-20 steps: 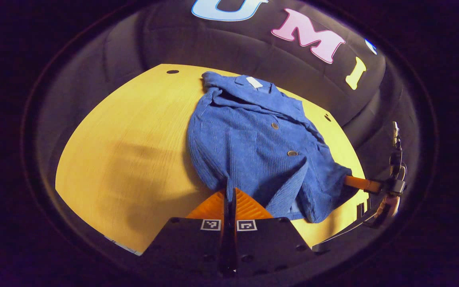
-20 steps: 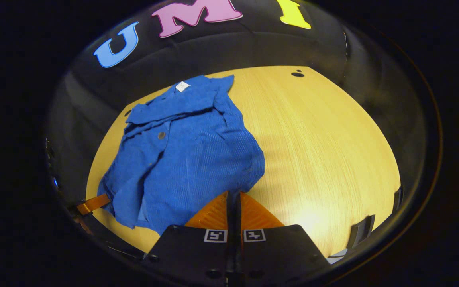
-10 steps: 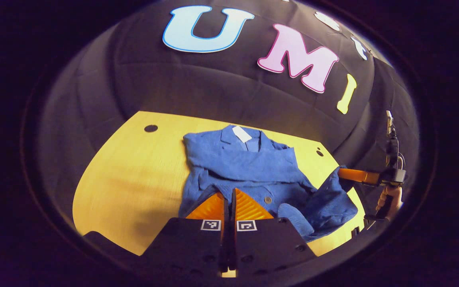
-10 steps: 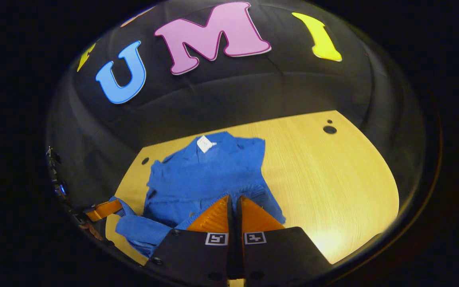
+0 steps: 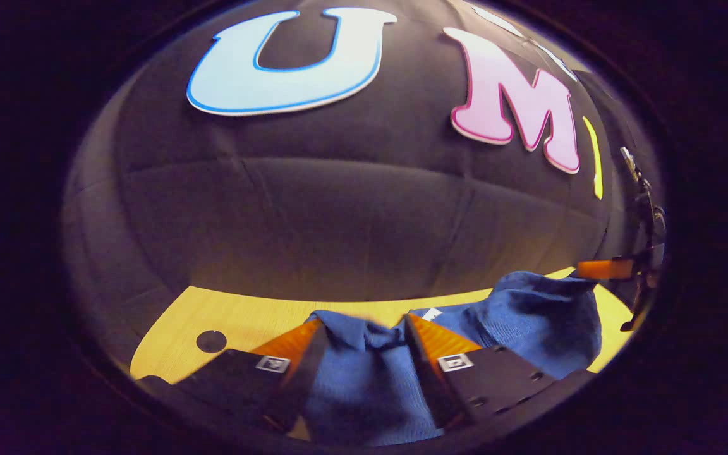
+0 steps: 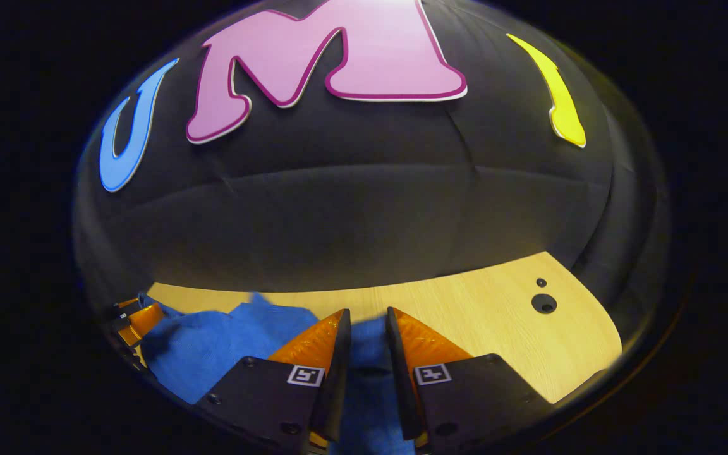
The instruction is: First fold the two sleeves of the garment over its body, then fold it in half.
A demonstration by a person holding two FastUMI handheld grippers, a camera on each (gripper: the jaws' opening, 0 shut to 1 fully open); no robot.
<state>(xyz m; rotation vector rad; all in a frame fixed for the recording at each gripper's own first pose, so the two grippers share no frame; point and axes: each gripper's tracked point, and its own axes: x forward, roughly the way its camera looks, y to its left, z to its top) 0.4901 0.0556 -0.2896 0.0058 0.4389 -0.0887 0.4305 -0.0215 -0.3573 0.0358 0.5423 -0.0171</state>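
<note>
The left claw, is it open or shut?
Open. In the left gripper view, the left claw's fingers stand apart, with the blue jacket lying in the gap between them.

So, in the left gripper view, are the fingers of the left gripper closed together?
No, the left gripper has its fingers spread apart, and the blue garment lies in the gap between them.

Blue ribbed jacket (image 5: 364,385), seen in the left gripper view, is lying bunched on the wooden table, its cloth filling the gap between the spread jaws and rising in a hump to their right. In the right gripper view the same jacket (image 6: 212,347) is showing between the parted jaws and spreading out to their left.
</note>
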